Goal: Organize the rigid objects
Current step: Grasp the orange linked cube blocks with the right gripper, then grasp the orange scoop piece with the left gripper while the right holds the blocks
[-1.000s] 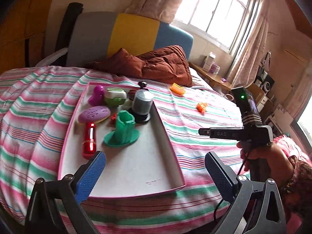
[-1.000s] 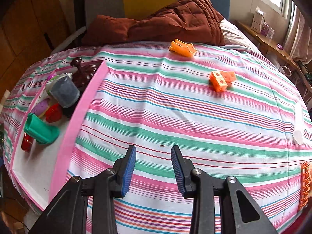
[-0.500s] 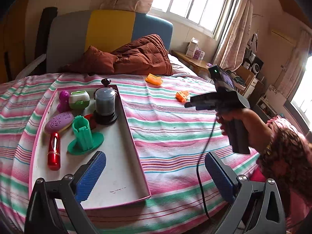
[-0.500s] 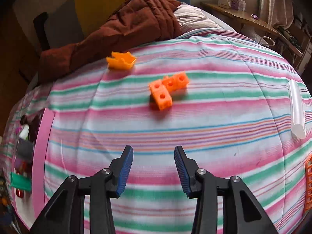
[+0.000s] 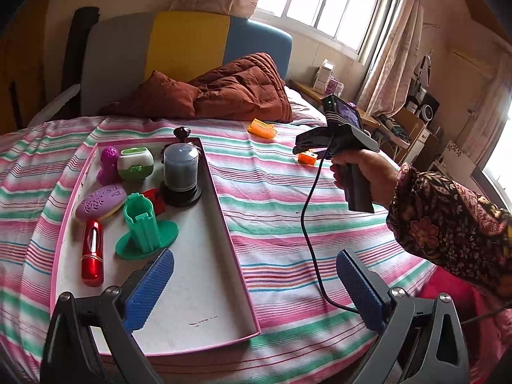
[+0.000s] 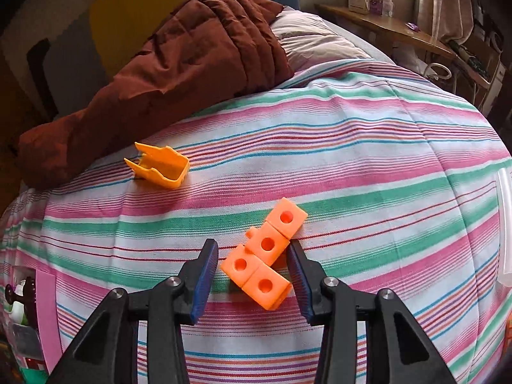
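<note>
From the left wrist, the left gripper hovers wide-fingered over the pink tray, while from the right wrist the right gripper, having advanced, now brackets the orange cube block unclosed, ready to grasp.

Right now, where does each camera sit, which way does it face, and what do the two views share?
Left wrist: behind the open left tongs, above the bed's near edge, facing the pink tray and headboard; the person's right hand shows.
Right wrist: behind the open right tongs, low over the striped sheet, straddling the orange block cluster.
Shared: the block cluster, orange clip, brown quilt.
</note>
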`<state>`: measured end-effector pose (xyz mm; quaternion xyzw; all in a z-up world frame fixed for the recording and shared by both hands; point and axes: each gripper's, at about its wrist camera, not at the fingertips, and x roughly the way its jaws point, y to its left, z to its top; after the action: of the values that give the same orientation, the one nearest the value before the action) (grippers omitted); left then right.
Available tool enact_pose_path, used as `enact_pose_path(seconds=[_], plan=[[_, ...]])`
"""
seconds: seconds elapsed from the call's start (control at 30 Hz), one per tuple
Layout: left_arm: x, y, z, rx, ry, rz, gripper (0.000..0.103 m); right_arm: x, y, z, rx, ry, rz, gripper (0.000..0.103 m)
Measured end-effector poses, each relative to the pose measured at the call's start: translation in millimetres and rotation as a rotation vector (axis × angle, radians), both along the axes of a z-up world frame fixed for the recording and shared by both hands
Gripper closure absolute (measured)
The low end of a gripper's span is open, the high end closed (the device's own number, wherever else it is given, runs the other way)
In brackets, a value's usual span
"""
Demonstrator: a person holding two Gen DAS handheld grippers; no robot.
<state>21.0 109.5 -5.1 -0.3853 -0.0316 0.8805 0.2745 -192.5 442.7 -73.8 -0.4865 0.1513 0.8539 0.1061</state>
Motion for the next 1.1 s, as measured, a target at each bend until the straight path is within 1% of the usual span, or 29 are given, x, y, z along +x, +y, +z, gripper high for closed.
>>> enact_pose_path(seconds=[0.17, 0.3, 0.47, 0.57, 0.63, 0.7, 0.73, 0.77, 0.8, 0.87, 0.9, 1.0, 1.1], plan=[[-10.3, 10.8, 1.9, 0.023, -0.015, 0.000, 0.001, 15.0, 5.4, -0.5, -0.039, 0.008, 0.066, 0.063], [-20.5, 27.2, 8.2, 0.029, -0.023, 0.015, 0.001, 39.5, 9.8, 0.7, -0.067, -0.016, 0.108, 0.063], [-39.7, 56.8, 16.5, 0.042, -0.048, 0.042, 0.001, 79.7, 15.4, 0.7, -0.076, -0.047, 0.139, 0.063], [-57.3, 79.8, 23.3, 0.064, -0.042, 0.075, 0.000, 95.0, 18.3, -0.4, -0.096, -0.033, 0.133, 0.063], [-75.4, 99.9, 26.5, 0.058, -0.038, 0.120, 0.000, 99.2, 18.2, -0.4, -0.101, -0.011, 0.132, 0.063], [-99.4, 121.5, 25.0, 0.051, -0.051, 0.167, 0.000, 98.3, 18.5, 0.3, -0.101, -0.017, 0.133, 0.063], [-113.3, 130.9, 22.2, 0.048, -0.070, 0.185, 0.000, 97.4, 17.6, 0.7, -0.096, -0.031, 0.139, 0.063], [-129.3, 139.5, 17.6, 0.052, -0.105, 0.205, 0.000, 96.7, 16.7, 0.3, -0.088, -0.037, 0.149, 0.063], [-146.1, 147.3, 13.2, 0.053, -0.137, 0.239, 0.000, 97.1, 15.8, 0.0, -0.081, -0.037, 0.159, 0.063], [-174.0, 160.4, 4.8, 0.053, -0.175, 0.312, 0.000, 96.5, 16.6, -1.5, -0.080, -0.038, 0.170, 0.063], [-189.5, 167.9, -0.2, 0.042, -0.196, 0.330, 0.000, 96.0, 18.1, -2.2, -0.090, -0.041, 0.167, 0.063], [-231.7, 191.6, -18.0, -0.037, -0.227, 0.362, 0.000, 95.0, 21.9, -3.0, -0.118, -0.051, 0.155, 0.063], [-269.6, 211.0, -33.8, -0.124, -0.226, 0.386, 0.000, 92.9, 23.9, -3.3, -0.136, -0.060, 0.149, 0.063]])
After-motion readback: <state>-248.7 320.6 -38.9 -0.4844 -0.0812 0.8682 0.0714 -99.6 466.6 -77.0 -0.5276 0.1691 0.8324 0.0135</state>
